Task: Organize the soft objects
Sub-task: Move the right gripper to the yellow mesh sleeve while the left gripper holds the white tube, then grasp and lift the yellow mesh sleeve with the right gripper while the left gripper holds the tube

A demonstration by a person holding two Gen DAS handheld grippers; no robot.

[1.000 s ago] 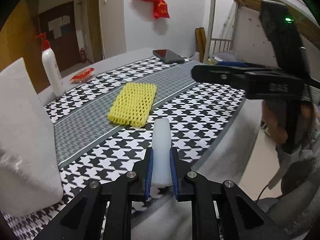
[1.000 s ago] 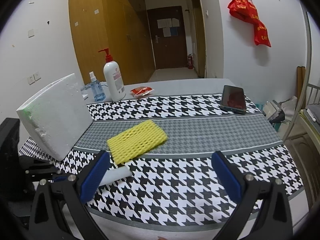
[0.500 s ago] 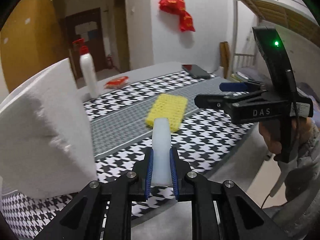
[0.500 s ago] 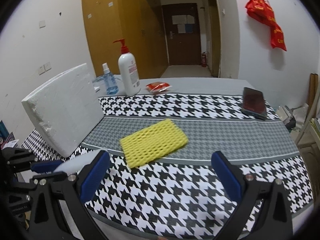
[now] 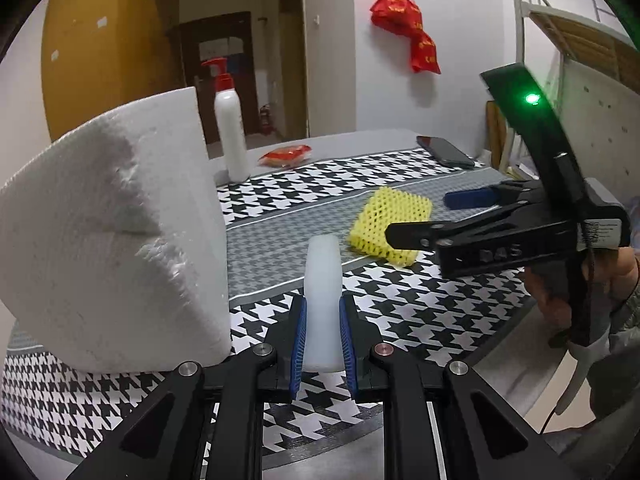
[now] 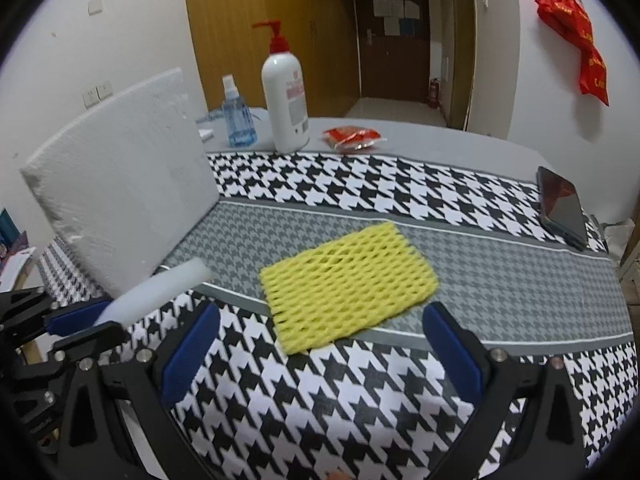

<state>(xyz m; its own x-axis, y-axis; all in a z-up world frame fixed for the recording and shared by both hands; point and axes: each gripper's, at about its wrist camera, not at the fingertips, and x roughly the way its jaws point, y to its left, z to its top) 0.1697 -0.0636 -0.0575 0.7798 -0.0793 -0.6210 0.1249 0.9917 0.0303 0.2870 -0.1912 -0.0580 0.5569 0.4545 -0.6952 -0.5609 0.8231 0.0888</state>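
Observation:
My left gripper (image 5: 322,320) is shut on a white foam strip (image 5: 323,276) that sticks out forward over the houndstooth cloth. In the right wrist view the strip (image 6: 160,292) and left gripper (image 6: 80,324) show at the lower left. A yellow foam net (image 6: 348,284) lies flat on the grey band of the cloth. My right gripper (image 6: 322,340) hovers just before the net's near edge with its jaws wide and closing; the pads touch nothing. The left wrist view shows the right gripper (image 5: 434,218) beside the yellow net (image 5: 390,224). A big white foam block (image 5: 112,232) stands at the left.
A white pump bottle (image 6: 286,96), a blue spray bottle (image 6: 238,116) and a red packet (image 6: 354,138) stand at the table's far side. A dark phone (image 6: 562,208) lies at the far right. A person's hand (image 5: 560,292) holds the right gripper past the table's edge.
The right gripper has come closer to the yellow net and lower, its jaws slightly narrower. The left gripper has swung toward the foam block, still holding the strip.

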